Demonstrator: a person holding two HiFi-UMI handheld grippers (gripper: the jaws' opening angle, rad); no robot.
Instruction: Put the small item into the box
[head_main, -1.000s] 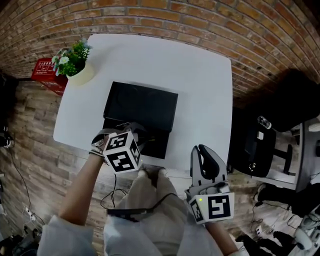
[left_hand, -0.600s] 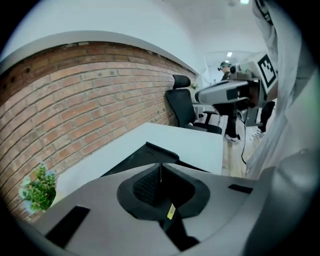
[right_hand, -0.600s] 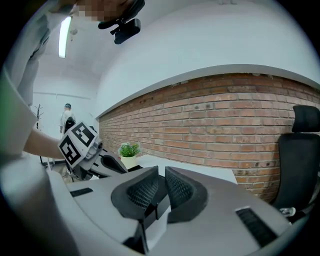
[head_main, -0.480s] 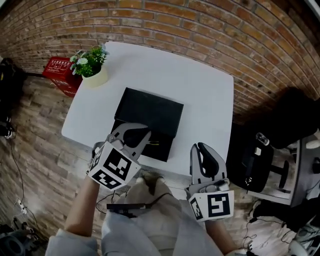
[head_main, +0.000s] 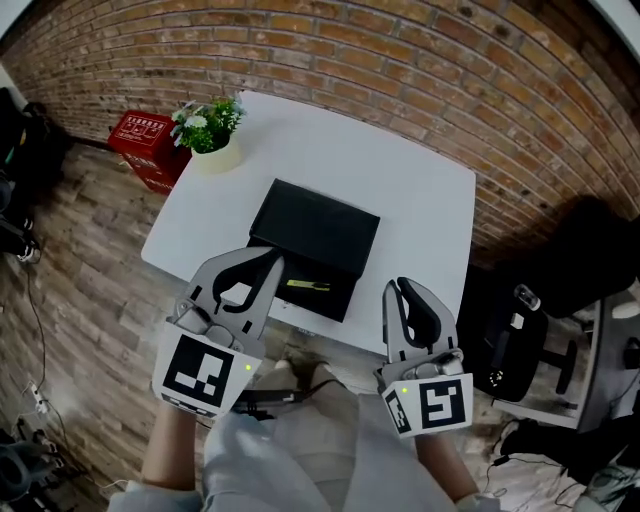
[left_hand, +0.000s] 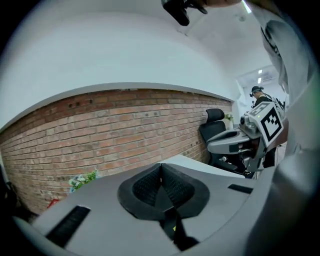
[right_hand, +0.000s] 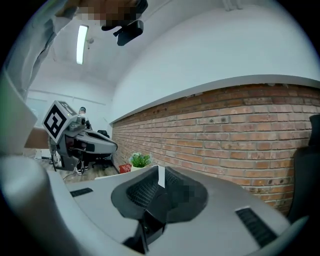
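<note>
A black box lies open on the white table, its lid toward the wall. A small yellow-green item rests inside the near half of the box. In the head view my left gripper hovers over the table's near edge, just left of the item, jaws together and holding nothing. My right gripper hangs at the near right edge, also shut and empty. Both gripper views look over the table toward the brick wall; the left gripper and right gripper show closed pads, and the box is hidden.
A potted plant stands on the table's far left corner, with a red crate on the floor beside it. A black office chair sits right of the table. The brick wall runs behind it.
My left gripper has drawn back from the box toward the person and now sits nearer the camera. The yellow-green item shows uncovered in the box. The right gripper has barely moved.
</note>
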